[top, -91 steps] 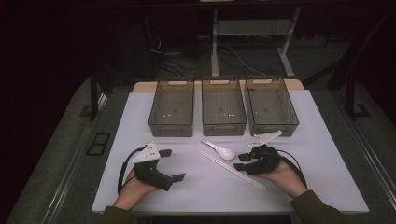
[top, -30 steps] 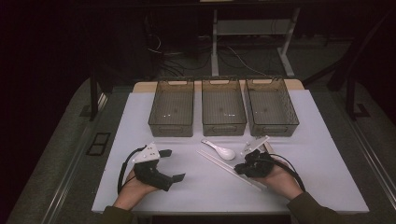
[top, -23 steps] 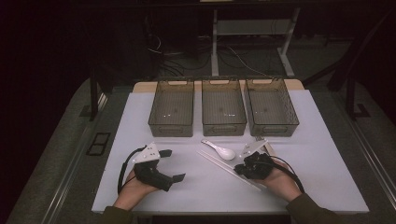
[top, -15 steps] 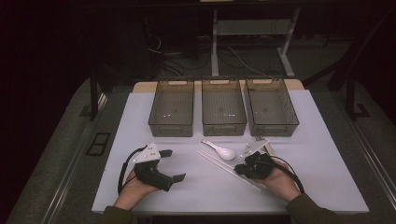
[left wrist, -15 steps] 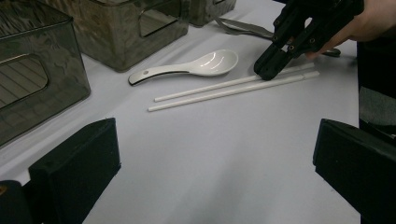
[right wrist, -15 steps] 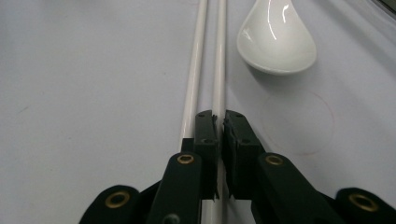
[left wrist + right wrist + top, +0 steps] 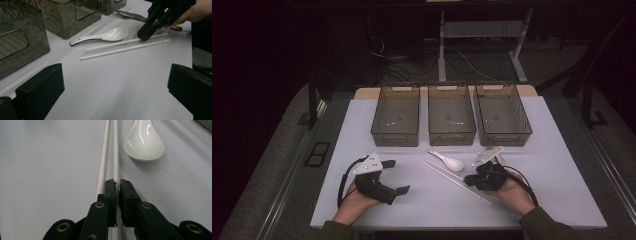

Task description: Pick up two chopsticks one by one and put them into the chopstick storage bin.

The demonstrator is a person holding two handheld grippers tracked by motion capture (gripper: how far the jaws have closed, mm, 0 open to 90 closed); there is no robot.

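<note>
Chopsticks point(image 7: 110, 150) are what we are after: two white sticks lying side by side on the white table point(image 7: 562, 165), near the middle of it, just in front of the three smoky bins. Our right gripper point(image 7: 117, 183) has its jaws pinched almost flat together over the one nearer the spoon, which runs straight into the slit between the pads; we judge that it is grasped, though the grip sits right down on the tabletop. The other chopstick point(image 7: 102, 170) lies just outside the left jaw, touching or nearly touching it.

To do this well, we should lift straight up and slowly, so the clamped stick does not drag its neighbour or swing out of the pads. The hold is towards one end, so the long free part will want to droop; we should keep the wrist level and the squeeze firm. The white spoon point(image 7: 145, 141) lies just beside the free part, bowl up, so we should not sweep sideways towards it.

Our left gripper point(image 7: 384, 182) rests on the table, well apart from the sticks, its jaws spread wide with nothing between them. It can stay parked there.

Beyond the spoon stand the bins, and the middle bin point(image 7: 451, 116) is the nearest place for a drop.
</note>
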